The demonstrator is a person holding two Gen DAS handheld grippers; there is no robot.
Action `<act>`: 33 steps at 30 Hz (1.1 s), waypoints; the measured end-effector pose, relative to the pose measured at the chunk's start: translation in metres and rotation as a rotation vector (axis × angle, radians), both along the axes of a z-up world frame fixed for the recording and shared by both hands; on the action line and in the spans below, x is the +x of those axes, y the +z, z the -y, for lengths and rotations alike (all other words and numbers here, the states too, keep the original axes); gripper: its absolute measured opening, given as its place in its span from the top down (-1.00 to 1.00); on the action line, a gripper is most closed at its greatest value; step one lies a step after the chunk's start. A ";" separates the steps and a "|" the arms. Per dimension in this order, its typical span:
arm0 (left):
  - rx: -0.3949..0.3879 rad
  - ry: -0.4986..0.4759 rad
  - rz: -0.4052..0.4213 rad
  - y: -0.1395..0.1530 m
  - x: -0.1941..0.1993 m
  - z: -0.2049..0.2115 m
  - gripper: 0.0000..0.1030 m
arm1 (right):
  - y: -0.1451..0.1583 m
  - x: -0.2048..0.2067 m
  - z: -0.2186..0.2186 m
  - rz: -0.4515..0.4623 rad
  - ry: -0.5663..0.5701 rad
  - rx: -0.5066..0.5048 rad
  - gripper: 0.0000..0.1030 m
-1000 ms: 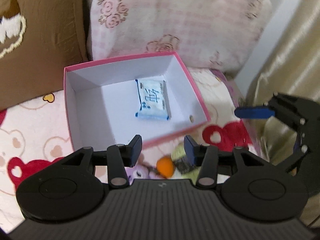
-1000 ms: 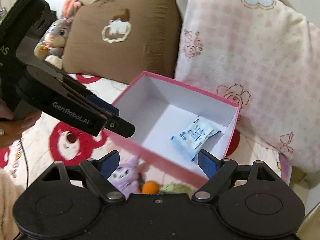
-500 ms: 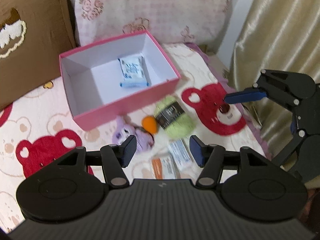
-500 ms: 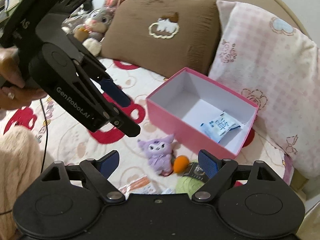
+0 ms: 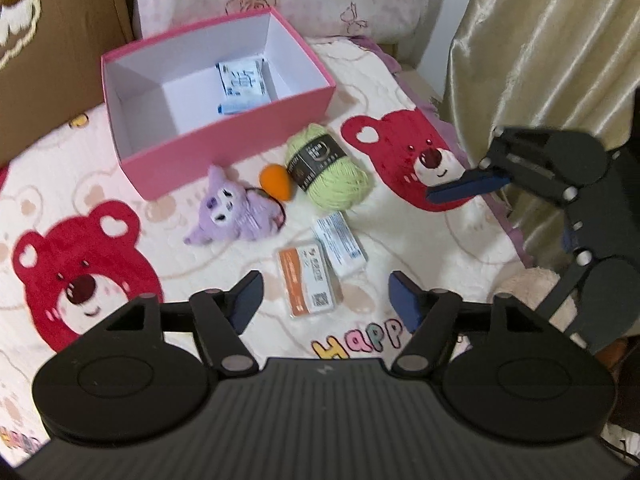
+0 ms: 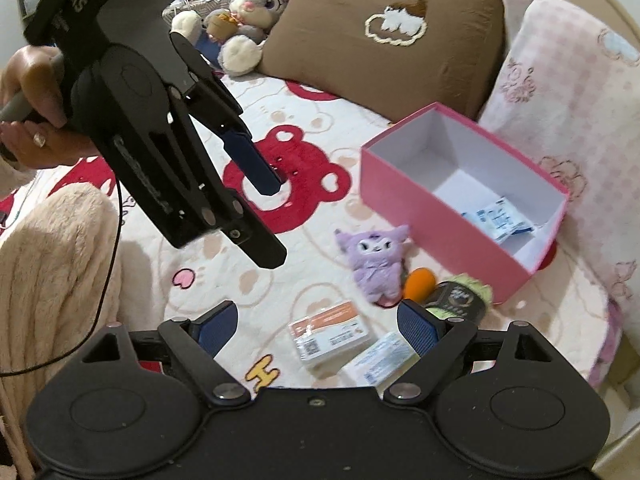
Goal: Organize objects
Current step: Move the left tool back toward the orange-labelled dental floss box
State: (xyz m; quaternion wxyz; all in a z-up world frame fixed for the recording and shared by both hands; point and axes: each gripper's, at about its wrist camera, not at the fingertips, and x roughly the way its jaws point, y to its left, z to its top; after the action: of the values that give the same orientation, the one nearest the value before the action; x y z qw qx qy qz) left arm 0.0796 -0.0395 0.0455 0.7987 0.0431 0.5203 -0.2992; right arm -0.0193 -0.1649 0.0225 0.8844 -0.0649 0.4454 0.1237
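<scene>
Both claws gape empty, left claw just widened; only right claw's view shows bunny plush.

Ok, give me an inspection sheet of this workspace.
Surface: bear-print blanket.
Job's things: pink box holds one blue-white packet; purple plush, orange ball, green yarn, orange card pack, another blue-white packet lie outside.
Clutter: grey bunny plush.
Grippers: left claw open, just widened, empty; right claw open, empty.
Cables: black cable.
Surroundings: brown pillow, pink pillow, curtain.
</scene>
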 end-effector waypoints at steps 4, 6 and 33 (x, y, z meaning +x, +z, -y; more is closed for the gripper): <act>0.015 0.017 0.013 -0.012 -0.006 -0.002 -0.48 | -0.024 -0.006 -0.007 0.011 0.011 -0.001 -0.76; 0.013 0.023 0.015 -0.019 -0.010 -0.001 -0.52 | -0.035 -0.007 -0.010 0.016 0.015 -0.008 -0.82; -0.203 0.336 -0.152 -0.157 -0.002 -0.018 -0.53 | -0.143 0.046 -0.018 0.011 0.230 -0.333 -0.82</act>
State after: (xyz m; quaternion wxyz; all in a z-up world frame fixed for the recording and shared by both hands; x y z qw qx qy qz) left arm 0.0773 -0.0214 -0.1112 0.7961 -0.1475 0.5461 -0.2150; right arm 0.0271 -0.1469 -0.1203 0.8439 -0.2614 0.4445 0.1482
